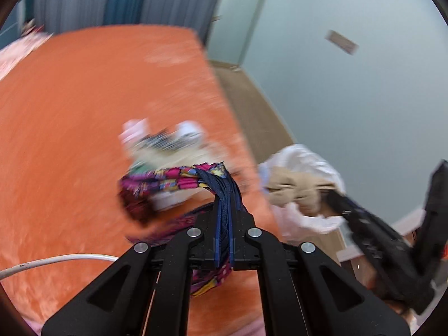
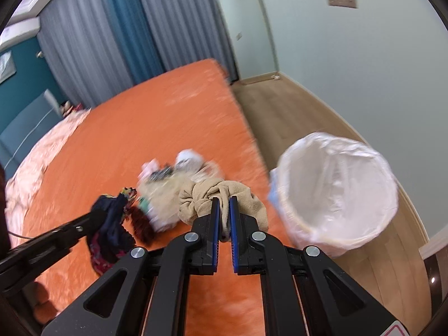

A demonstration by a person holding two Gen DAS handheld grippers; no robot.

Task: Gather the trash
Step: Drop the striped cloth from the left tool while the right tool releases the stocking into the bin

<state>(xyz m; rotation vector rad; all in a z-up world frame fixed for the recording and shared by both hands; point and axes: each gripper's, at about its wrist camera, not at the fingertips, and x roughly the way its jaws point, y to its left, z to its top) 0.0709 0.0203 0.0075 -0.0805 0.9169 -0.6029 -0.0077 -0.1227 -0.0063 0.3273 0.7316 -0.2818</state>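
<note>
An orange bed (image 2: pixel 117 128) is carrying a blurred trash pile (image 2: pixel 170 179) just beyond the jaws.

Both grippers matte black plastic w/ angled linkage arms, triangular cutouts, 4 round silver screws each. Left gripper (image 1: pixel 223 224) & right gripper (image 2: pixel 223 218): blue finger pads (image 2: pixel 215 232).

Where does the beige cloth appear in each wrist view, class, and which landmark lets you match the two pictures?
Left wrist view: the beige cloth sits right of centre, held by the right gripper, in front of the white-lined bin.
Right wrist view: the cloth is at centre, pinched in that gripper.
Shared landmark: the orange bedspread.
</note>
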